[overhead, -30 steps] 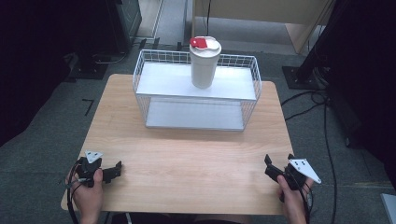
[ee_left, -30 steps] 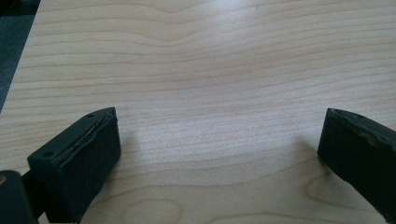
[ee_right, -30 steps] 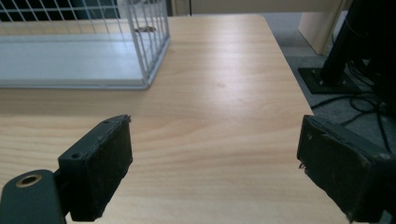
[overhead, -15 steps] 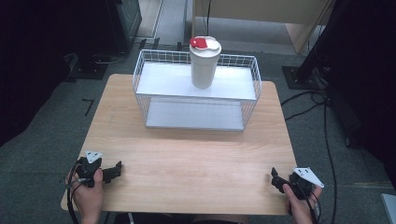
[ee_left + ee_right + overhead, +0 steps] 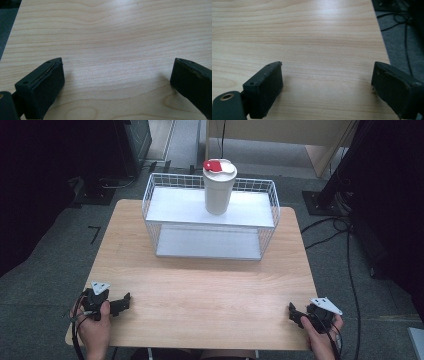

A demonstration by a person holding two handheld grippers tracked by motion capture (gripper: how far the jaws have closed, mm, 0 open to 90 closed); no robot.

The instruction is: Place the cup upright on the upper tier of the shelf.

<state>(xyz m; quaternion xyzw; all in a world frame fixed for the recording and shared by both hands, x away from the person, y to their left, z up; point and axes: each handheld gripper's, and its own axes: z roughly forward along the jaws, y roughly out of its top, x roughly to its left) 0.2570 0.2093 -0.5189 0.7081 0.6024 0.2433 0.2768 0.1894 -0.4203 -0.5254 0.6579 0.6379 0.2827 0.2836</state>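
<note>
A white tumbler (image 5: 219,187) with a red tab on its lid stands upright on the top shelf of a white wire rack (image 5: 210,217) at the far side of the wooden table (image 5: 200,285). My left gripper (image 5: 121,303) rests at the near left corner, held by a hand, its jaws wide apart over bare wood (image 5: 117,75). At the near right corner my right gripper (image 5: 294,314) also stands open with nothing between its jaws, low over the table top (image 5: 327,82).
The rack has a lower shelf (image 5: 207,243) with nothing on it. Dark carpet surrounds the table, with cables (image 5: 345,250) on the floor at the right and dark equipment stands (image 5: 100,185) at the back left. The table's right edge (image 5: 382,42) lies close to my right gripper.
My right gripper has drawn back toward the near edge of the table and settled lower. The left gripper, the tumbler and the rack have not moved.
</note>
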